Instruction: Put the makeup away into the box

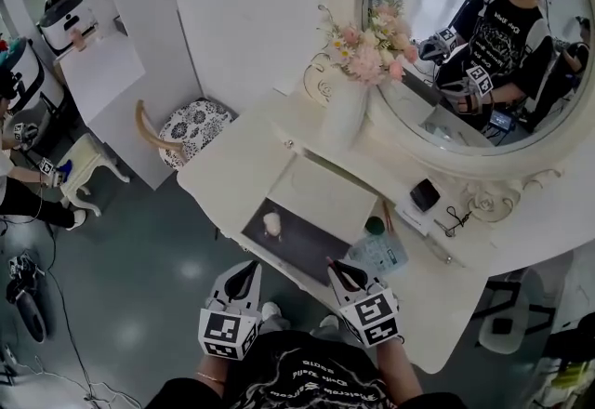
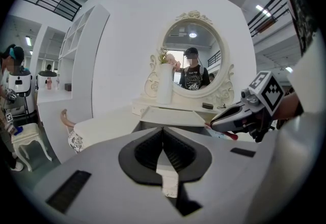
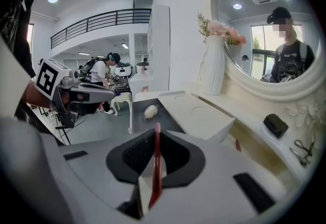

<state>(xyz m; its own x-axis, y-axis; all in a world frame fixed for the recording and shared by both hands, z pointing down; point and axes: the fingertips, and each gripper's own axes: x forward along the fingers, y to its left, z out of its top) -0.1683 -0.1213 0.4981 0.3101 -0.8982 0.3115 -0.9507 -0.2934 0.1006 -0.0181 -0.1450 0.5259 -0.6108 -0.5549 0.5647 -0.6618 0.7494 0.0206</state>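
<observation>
The box is a dark-lined compartment (image 1: 302,240) in the white dressing table, its white lid (image 1: 325,191) lying open behind it. A small pale puff (image 1: 271,224) lies inside, also seen in the right gripper view as the puff (image 3: 151,111). My right gripper (image 1: 337,270) hovers at the box's near right corner, shut on a thin red makeup pencil (image 3: 156,164) that sticks out past the jaws. My left gripper (image 1: 247,271) is at the box's near left edge, its jaws shut and nothing between them (image 2: 163,130). The left gripper view shows the right gripper (image 2: 226,120) with the red pencil (image 2: 230,136).
On the tabletop right of the box lie a teal packet (image 1: 383,254), a green-capped bottle (image 1: 374,226), a black compact (image 1: 425,194) and small metal scissors (image 1: 453,221). A white vase of flowers (image 1: 346,105) stands before the oval mirror (image 1: 465,54). A cushioned chair (image 1: 191,130) stands left.
</observation>
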